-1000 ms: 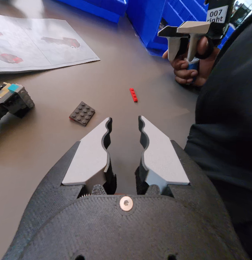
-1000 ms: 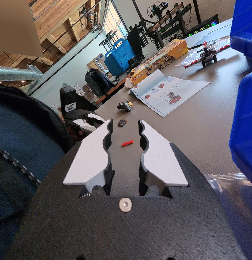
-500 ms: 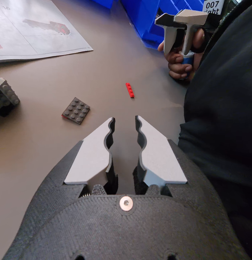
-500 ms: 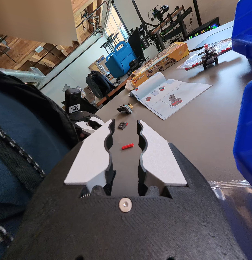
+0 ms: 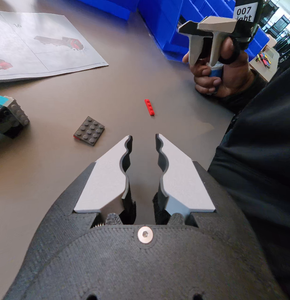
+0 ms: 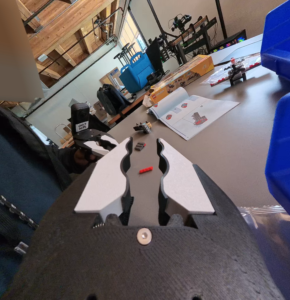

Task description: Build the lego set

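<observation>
Loft office-lab — exposed wooden beams (camera rigs, computers)

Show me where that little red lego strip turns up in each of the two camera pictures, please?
Left wrist view: the red strip lies flat on the table, above and just right of the left gripper, whose jaws stand open.
Right wrist view: the red strip shows in the gap between the open jaws of the right gripper.
Shared landmark: the dark grey studded plate lies near it in both.

Lettered white labels top the left hand-held gripper and the right hand-held gripper.
</observation>
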Demonstrator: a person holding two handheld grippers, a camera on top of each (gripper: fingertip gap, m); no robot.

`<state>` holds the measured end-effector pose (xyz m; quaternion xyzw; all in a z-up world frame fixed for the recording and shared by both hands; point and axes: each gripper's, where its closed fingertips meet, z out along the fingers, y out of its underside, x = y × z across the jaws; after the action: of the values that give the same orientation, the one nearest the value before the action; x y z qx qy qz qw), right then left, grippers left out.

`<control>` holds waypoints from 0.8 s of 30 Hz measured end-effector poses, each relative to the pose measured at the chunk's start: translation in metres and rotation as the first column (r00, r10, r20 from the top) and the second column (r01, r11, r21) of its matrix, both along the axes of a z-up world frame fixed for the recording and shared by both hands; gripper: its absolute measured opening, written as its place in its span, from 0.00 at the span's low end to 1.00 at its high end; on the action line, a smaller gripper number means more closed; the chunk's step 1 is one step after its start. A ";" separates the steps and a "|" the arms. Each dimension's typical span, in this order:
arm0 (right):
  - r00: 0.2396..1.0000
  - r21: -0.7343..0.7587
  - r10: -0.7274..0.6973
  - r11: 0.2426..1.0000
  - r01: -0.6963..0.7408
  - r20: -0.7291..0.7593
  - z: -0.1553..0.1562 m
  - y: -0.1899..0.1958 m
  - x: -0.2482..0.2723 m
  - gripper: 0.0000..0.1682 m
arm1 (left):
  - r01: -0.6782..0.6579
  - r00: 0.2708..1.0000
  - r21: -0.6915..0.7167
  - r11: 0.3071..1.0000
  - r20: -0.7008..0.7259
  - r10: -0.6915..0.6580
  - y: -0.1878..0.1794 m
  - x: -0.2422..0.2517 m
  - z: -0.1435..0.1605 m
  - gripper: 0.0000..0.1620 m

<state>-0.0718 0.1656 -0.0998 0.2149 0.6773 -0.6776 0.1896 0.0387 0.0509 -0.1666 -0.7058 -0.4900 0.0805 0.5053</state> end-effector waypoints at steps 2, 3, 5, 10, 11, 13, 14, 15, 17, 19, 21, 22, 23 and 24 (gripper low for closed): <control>1.000 0.009 -0.004 1.000 0.004 0.001 -0.001 -0.001 -0.001 0.17 | -0.006 1.000 0.007 1.000 -0.005 0.006 -0.001 -0.001 0.001 0.18; 1.000 0.014 -0.006 1.000 0.006 0.002 -0.002 -0.001 -0.001 0.17 | -0.011 1.000 0.011 1.000 -0.009 0.012 -0.002 -0.001 0.002 0.18; 1.000 0.025 -0.007 1.000 0.007 0.003 -0.003 -0.002 -0.001 0.17 | -0.021 1.000 0.020 1.000 -0.016 0.022 -0.003 -0.002 0.004 0.18; 1.000 0.070 0.000 0.998 -0.002 0.020 -0.010 -0.006 -0.002 0.18 | -0.037 0.998 0.059 0.998 -0.041 0.039 -0.006 -0.002 0.010 0.18; 1.000 0.081 0.003 0.997 -0.004 0.023 -0.012 -0.007 -0.002 0.18 | -0.038 0.998 0.068 0.997 -0.044 0.041 -0.007 -0.002 0.011 0.18; 1.000 0.100 0.006 0.995 -0.009 0.030 -0.015 -0.009 -0.002 0.18 | -0.038 0.998 0.083 0.996 -0.048 0.042 -0.007 -0.002 0.013 0.18; 0.999 0.108 0.007 0.994 -0.010 0.034 -0.016 -0.010 -0.002 0.18 | -0.038 0.998 0.090 0.995 -0.051 0.043 -0.008 -0.001 0.014 0.18; 0.999 0.114 0.006 0.993 -0.010 0.040 -0.017 -0.011 -0.002 0.18 | -0.039 0.998 0.097 0.995 -0.053 0.044 -0.008 -0.001 0.015 0.18; 0.999 0.122 0.002 0.993 -0.008 0.047 -0.019 -0.013 -0.004 0.17 | -0.040 0.998 0.112 0.993 -0.053 0.047 -0.009 -0.001 0.016 0.18; 0.999 0.129 0.005 0.992 -0.011 0.049 -0.020 -0.015 -0.005 0.17 | -0.041 0.998 0.125 0.991 -0.050 0.048 -0.009 -0.001 0.017 0.18; 0.999 0.139 0.009 0.990 -0.016 0.047 -0.021 -0.018 -0.005 0.17 | -0.044 0.998 0.132 0.990 -0.044 0.050 -0.010 -0.002 0.017 0.18; 0.999 0.144 0.013 0.989 -0.020 0.047 -0.022 -0.018 -0.004 0.17 | -0.044 0.998 0.133 0.990 -0.040 0.049 -0.010 -0.002 0.017 0.18; 0.999 0.143 0.016 0.989 -0.022 0.047 -0.022 -0.018 -0.004 0.17 | -0.035 0.998 0.133 0.990 -0.041 0.041 -0.009 -0.003 0.017 0.18; 0.999 0.140 0.015 0.990 -0.021 0.048 -0.021 -0.018 -0.004 0.17 | -0.021 0.998 0.122 0.992 -0.063 0.028 -0.009 -0.005 0.020 0.18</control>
<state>-0.0759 0.1476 -0.1210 0.2374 0.7205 -0.6214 0.1960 0.0340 0.0419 -0.1469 -0.6647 -0.4861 0.0793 0.5617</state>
